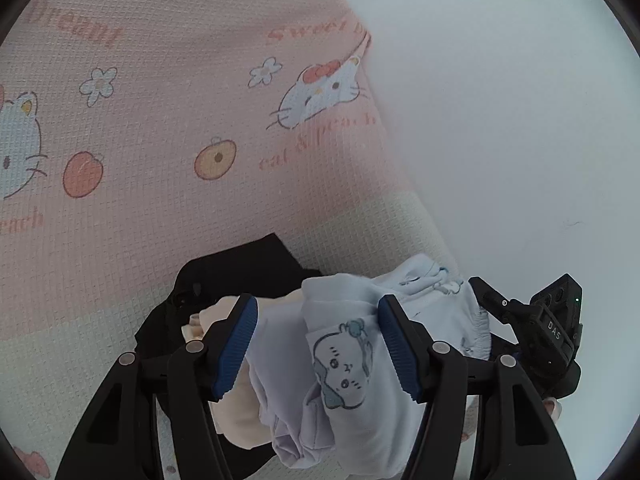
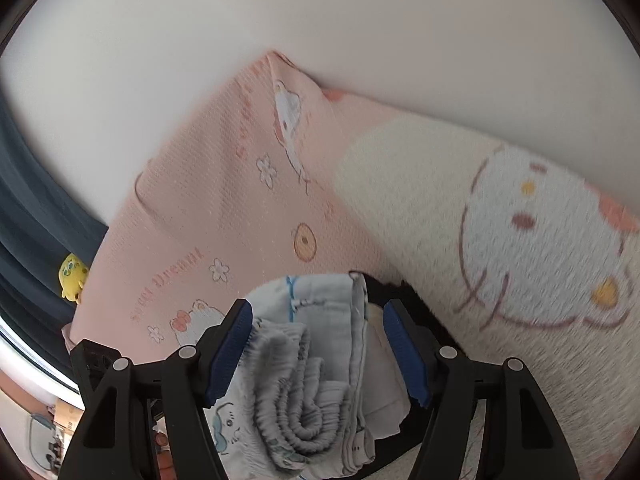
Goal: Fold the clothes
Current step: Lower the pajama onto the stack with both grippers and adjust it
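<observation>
A folded pale blue garment [image 1: 344, 364] with a cartoon animal print lies on a small stack, over a cream piece [image 1: 236, 412] and a black garment [image 1: 248, 264]. My left gripper [image 1: 318, 320] stands open around the blue garment, its blue pads apart from the cloth on the left side. In the right wrist view the same blue garment [image 2: 304, 400] shows its gathered elastic waistband. My right gripper [image 2: 320, 320] straddles it with jaws wide and open. The black garment [image 2: 384, 288] peeks out behind.
The stack rests on a pink bedspread [image 1: 160, 140] printed with cats and peaches, against a white wall [image 1: 500, 100]. A cream cat-print pillow [image 2: 500, 220] lies to the right. A yellow plush toy [image 2: 73, 276] and a dark blue curtain [image 2: 32, 200] are at the bed's far left.
</observation>
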Motion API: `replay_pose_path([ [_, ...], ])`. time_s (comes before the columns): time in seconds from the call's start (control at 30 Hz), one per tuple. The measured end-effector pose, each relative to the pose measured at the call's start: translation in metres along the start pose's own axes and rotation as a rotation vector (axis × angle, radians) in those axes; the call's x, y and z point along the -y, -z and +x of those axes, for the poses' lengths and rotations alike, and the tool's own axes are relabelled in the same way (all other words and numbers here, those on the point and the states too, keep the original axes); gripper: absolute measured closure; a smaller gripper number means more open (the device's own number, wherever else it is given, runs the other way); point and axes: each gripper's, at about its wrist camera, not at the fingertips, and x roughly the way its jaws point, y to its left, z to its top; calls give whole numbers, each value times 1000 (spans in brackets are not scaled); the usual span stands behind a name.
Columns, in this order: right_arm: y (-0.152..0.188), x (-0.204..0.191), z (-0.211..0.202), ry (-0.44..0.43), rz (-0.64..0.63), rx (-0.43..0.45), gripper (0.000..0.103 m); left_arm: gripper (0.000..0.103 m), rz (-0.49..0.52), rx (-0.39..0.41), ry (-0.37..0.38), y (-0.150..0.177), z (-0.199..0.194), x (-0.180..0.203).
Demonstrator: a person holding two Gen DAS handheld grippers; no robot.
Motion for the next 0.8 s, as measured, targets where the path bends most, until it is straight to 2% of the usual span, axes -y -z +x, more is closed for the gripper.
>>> replay_pose_path([
  [0.1,5,2,8,-1,9,6,36,43,7,28,-11,1,0,-2],
  [0.17,4,-1,16,28,0,2,36,64,47,59,-54,2,0,-1],
  [0.2,4,-3,20,22,1,-2,36,71,77,74,-80,4,0,1],
  [0.27,2,-5,29,11,4,-10,36,71,104,76,-126,6,3,1],
  [0.4,0,-16,51,12,-30,-35,38,71,64,77,-124,9,4,-11],
  [0.57,-2,-25,63,-28,-59,-54,39,68,23,88,-140,7,2,-21],
  [0.67,-5,-31,55,-4,-67,-62,39,68,-8,57,-97,3,3,-21],
  [0.73,-6,-31,40,13,-54,-42,38,62,-3,47,-106,2,3,-17],
  [0.8,-6,-30,19,20,-47,-8,38,61,2,51,-130,1,2,-12],
])
